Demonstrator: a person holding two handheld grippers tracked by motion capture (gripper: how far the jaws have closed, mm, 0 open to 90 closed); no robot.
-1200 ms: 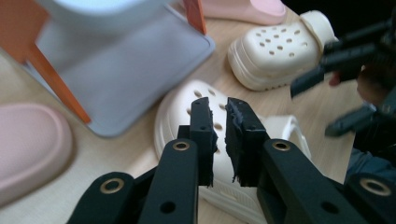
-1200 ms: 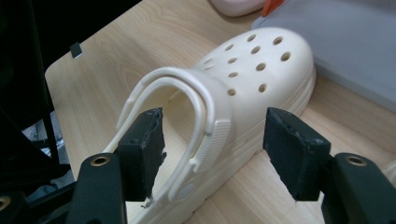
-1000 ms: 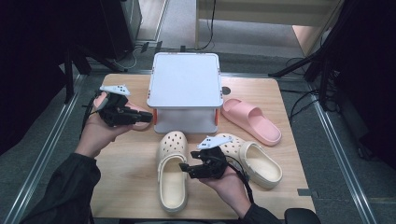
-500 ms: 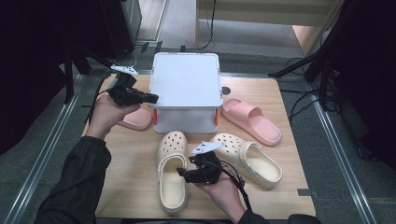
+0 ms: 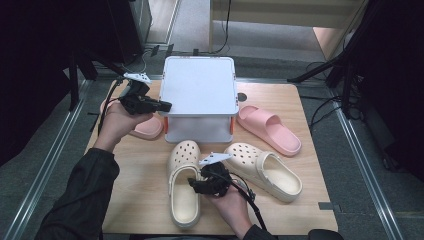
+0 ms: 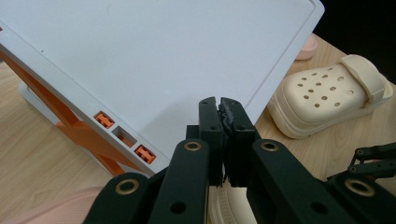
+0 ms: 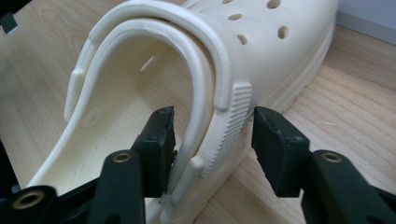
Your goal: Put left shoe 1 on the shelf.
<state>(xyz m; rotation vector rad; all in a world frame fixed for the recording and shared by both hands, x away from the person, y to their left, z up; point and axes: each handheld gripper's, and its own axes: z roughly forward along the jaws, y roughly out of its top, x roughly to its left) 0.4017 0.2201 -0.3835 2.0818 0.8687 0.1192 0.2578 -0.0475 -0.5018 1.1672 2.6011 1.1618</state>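
- The white box [image 5: 200, 95] covers the toe end of the pink slide [image 5: 142, 127] at its 9 o'clock.
- In the left gripper view, the lid runs off the frame at 12 and 9 o'clock.
- In the right gripper view, the cream clog [image 7: 196, 70] is cut at 12 o'clock (toe out of frame).
- The right gripper [image 5: 194, 184] hides part of that clog's side wall.
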